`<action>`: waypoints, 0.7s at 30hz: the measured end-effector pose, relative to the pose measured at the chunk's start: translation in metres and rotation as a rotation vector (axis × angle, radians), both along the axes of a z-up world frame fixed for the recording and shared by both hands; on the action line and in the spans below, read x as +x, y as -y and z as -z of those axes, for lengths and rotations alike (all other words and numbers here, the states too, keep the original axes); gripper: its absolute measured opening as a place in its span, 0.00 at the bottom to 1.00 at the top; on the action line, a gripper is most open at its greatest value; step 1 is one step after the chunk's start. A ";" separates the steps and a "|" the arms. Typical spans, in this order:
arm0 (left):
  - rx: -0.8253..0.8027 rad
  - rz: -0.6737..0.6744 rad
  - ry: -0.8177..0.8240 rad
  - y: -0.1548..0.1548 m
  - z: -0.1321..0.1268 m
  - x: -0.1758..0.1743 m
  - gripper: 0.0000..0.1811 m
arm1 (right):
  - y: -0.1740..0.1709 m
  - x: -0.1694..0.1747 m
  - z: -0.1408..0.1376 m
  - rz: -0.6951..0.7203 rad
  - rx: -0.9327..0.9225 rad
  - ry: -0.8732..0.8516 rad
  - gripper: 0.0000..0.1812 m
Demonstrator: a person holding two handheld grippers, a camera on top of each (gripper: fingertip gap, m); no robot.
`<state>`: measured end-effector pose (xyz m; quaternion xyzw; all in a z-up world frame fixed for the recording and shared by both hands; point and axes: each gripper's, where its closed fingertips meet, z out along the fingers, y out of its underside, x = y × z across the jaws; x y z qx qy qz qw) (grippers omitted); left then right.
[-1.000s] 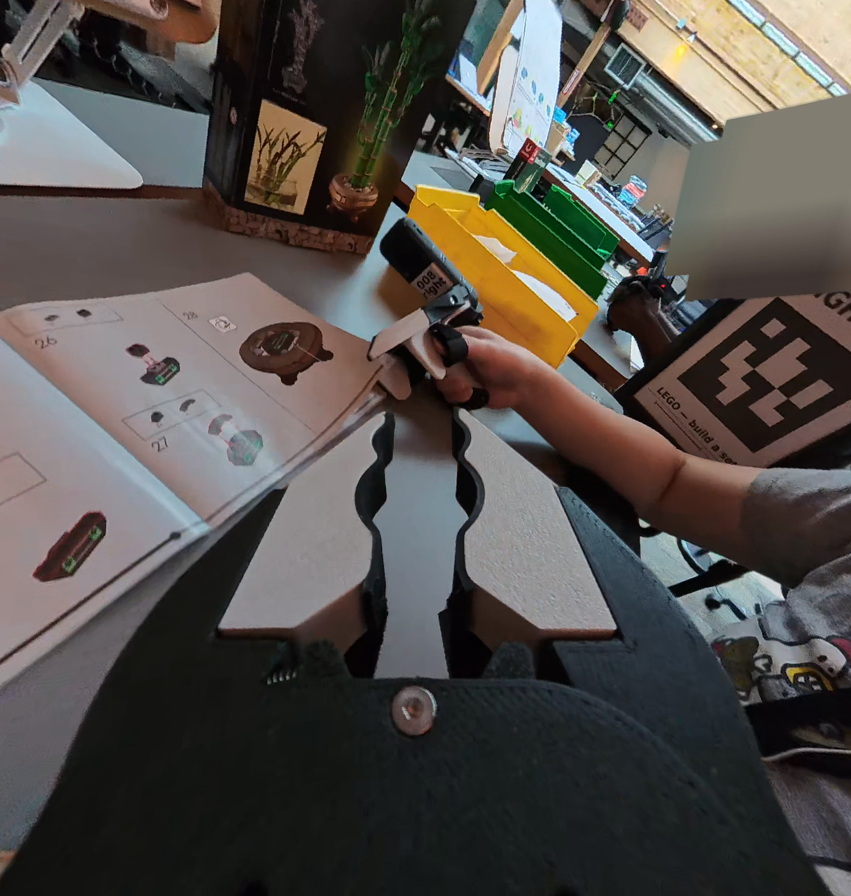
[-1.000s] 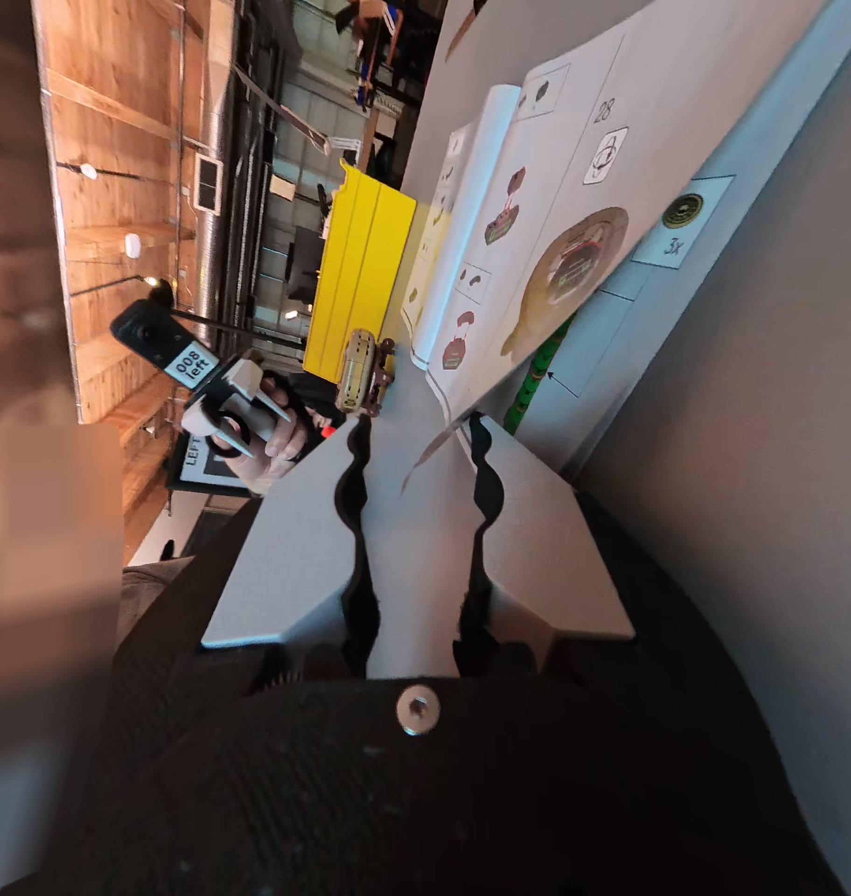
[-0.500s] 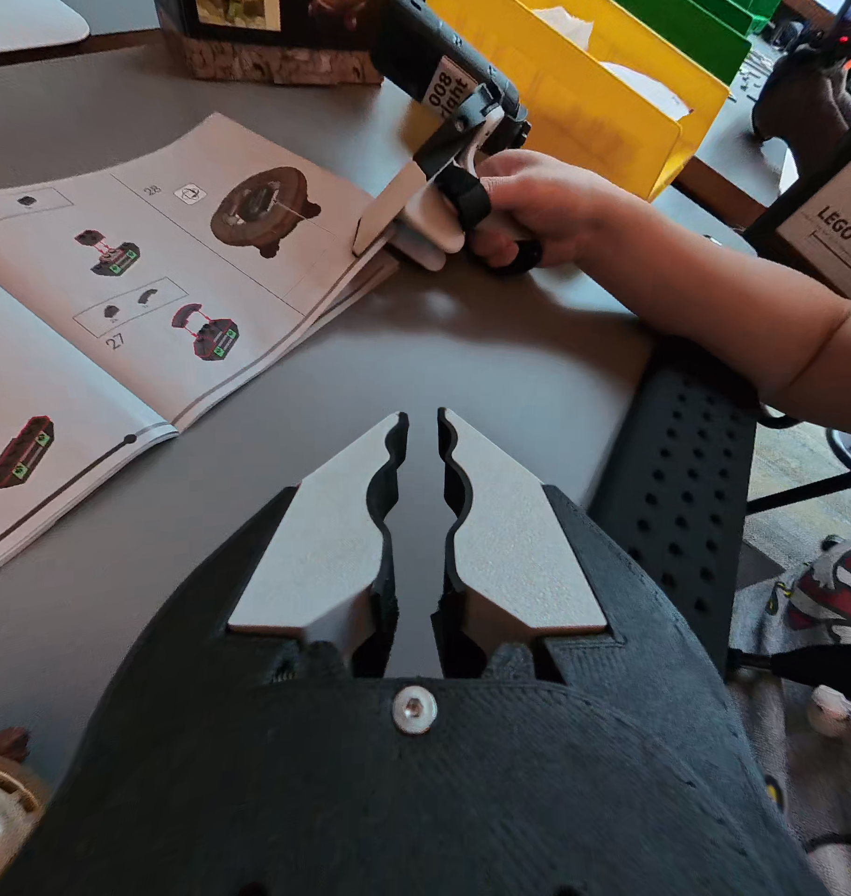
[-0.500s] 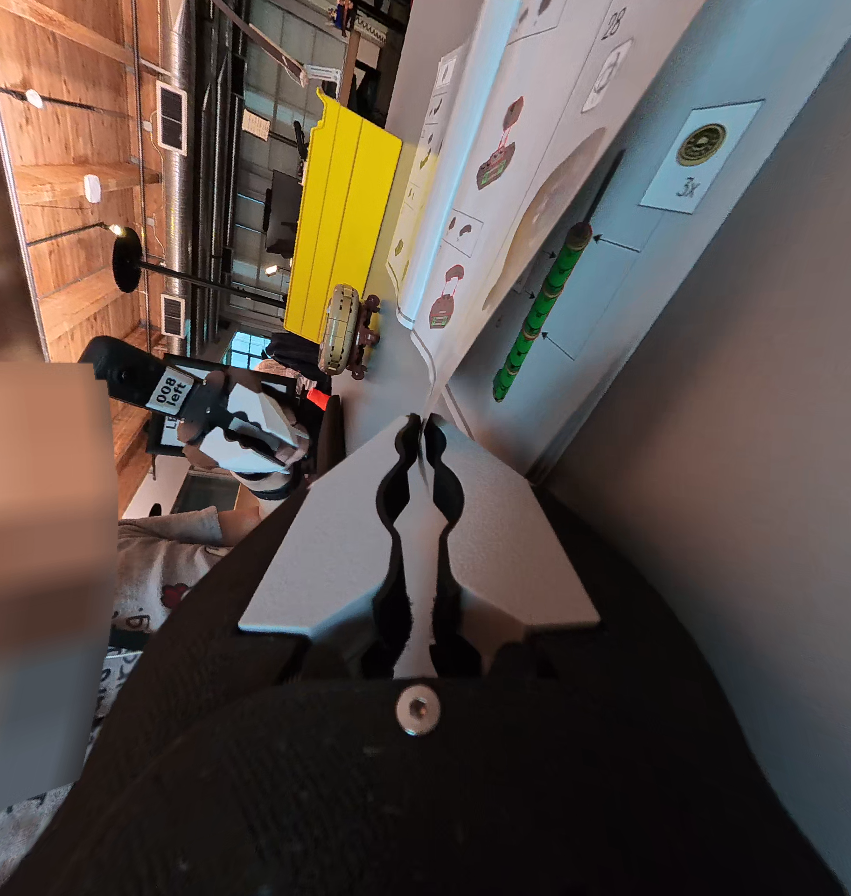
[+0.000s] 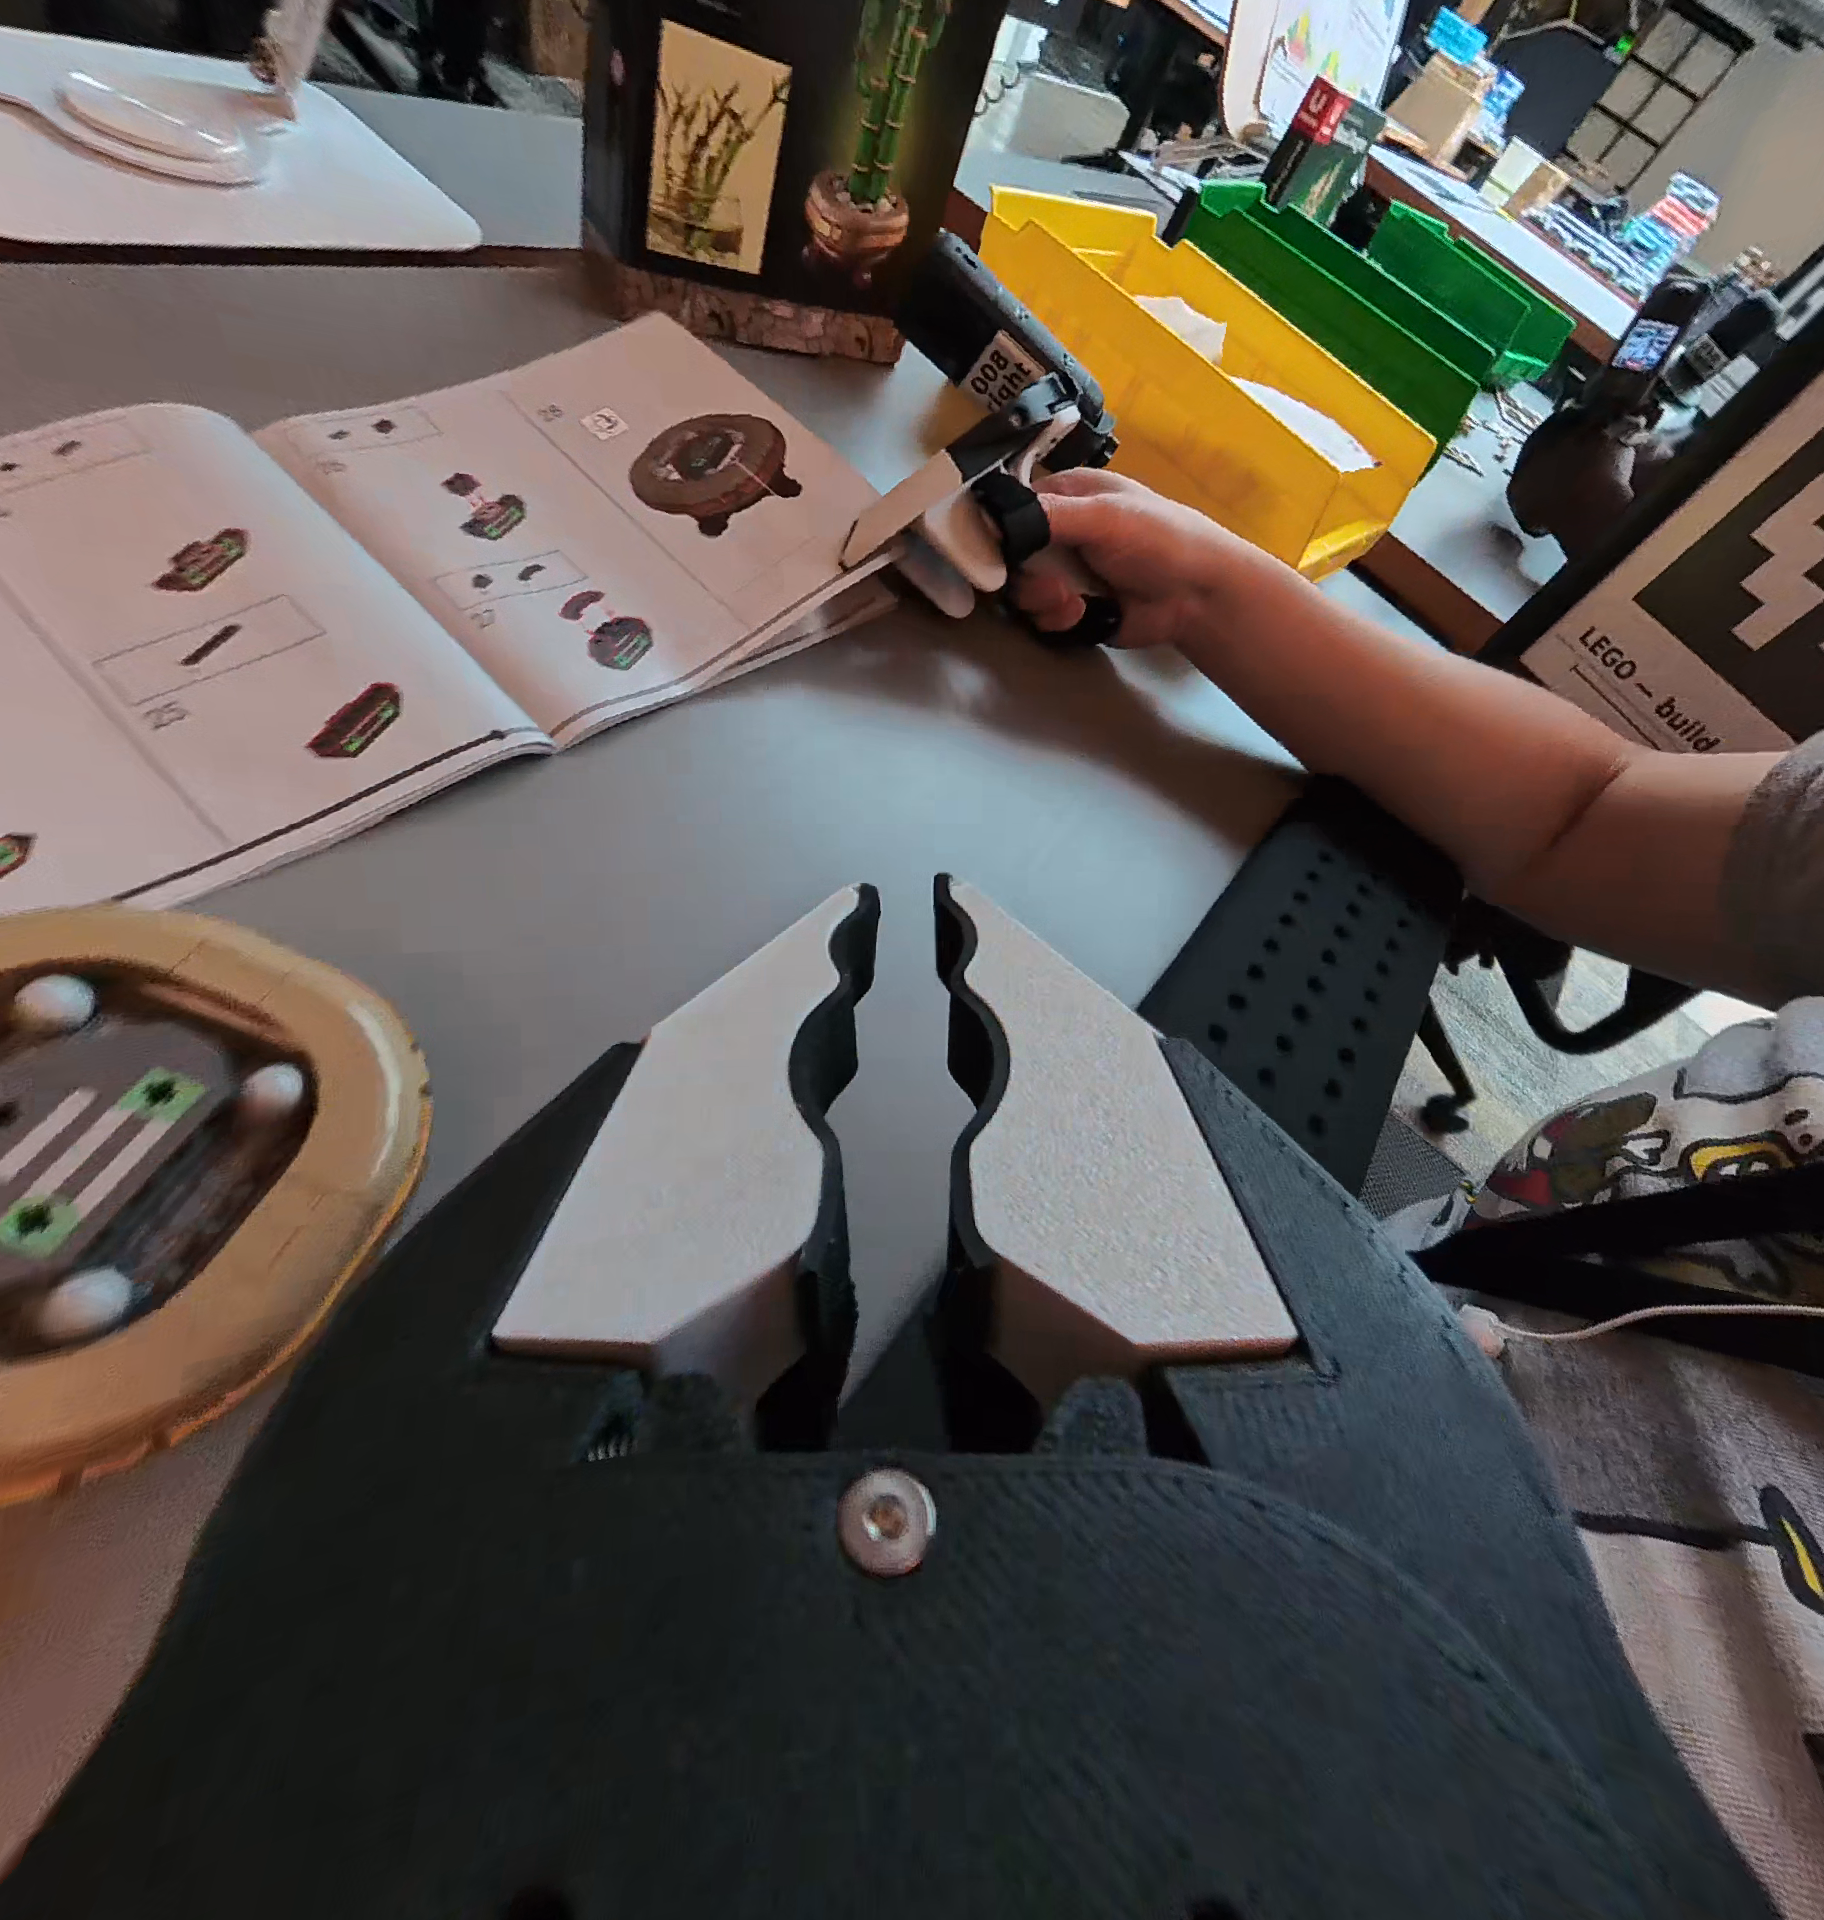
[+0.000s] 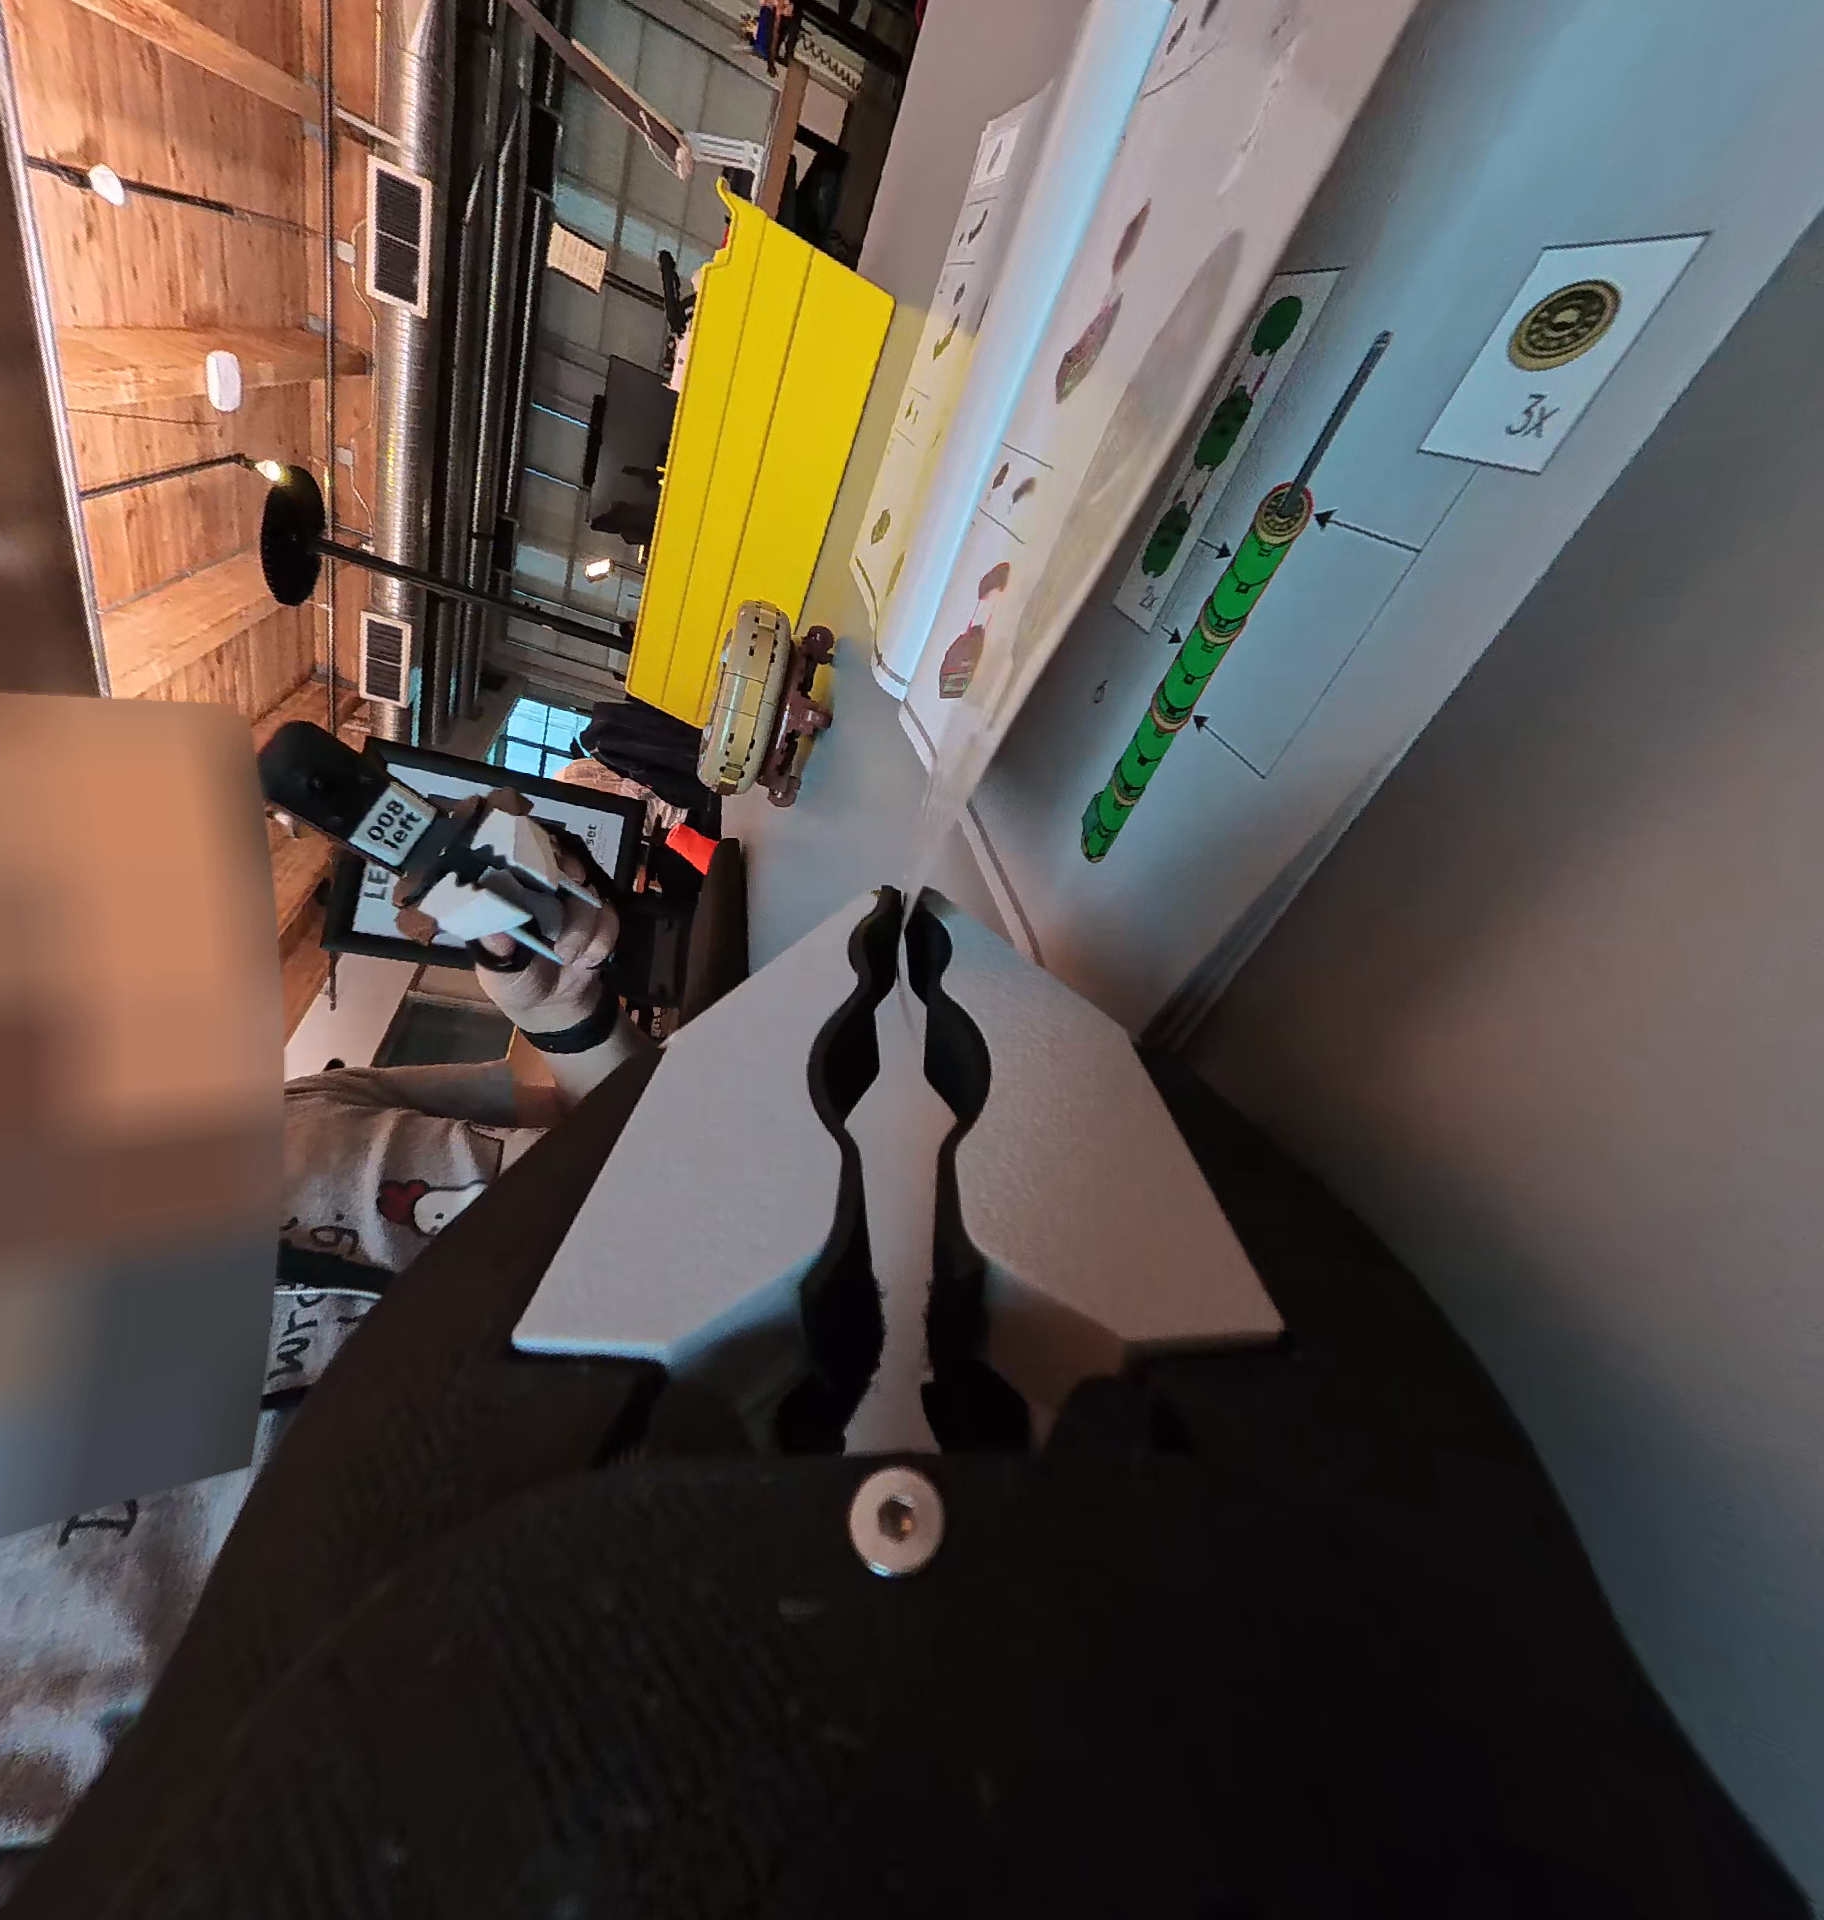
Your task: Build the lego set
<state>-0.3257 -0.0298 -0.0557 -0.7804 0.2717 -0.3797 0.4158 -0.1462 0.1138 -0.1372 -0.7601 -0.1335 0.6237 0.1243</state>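
**Page turn under way, build waiting at the left**

While the round tan-rimmed lego base with its dark studded centre [image 5: 129, 1174] sits flat on the grey table [image 5: 783, 790] at far left, its open top faces up; being round, it shows no clear long axis. Rigid plastic, light I'd say, and likely to shed pieces if squeezed hard, so the outer rim looks the safest place to hold. Just right of it hovers the left gripper [image 5: 903, 904], fingers parted by a narrow gap, nothing between them. Further along lies the open white paper instruction booklet [image 5: 388, 582], spine running away from the viewer, long side across the table. Thin, floppy paper, that, and it wants a pinch at the corner. And that's exactly where the right gripper [image 6: 903, 902] is: tips pressed together on the lifted page [image 6: 1084, 499] at the booklet's right edge. Beyond it, a yellow plastic bin [image 5: 1199, 416].
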 end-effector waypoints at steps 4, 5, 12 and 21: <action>-0.005 -0.036 0.020 0.009 0.001 -0.024 0.05 | 0.002 -0.001 -0.001 -0.009 0.022 0.006 0.00; -0.007 -0.041 0.026 0.012 0.001 -0.029 0.05 | 0.002 -0.001 0.000 -0.009 0.023 0.014 0.00; 0.017 -0.076 0.063 0.024 -0.008 -0.061 0.05 | 0.002 -0.002 0.008 0.004 0.054 0.102 0.00; 0.042 -0.106 0.119 0.041 -0.016 -0.102 0.05 | 0.000 -0.031 -0.024 -0.007 0.094 0.141 0.00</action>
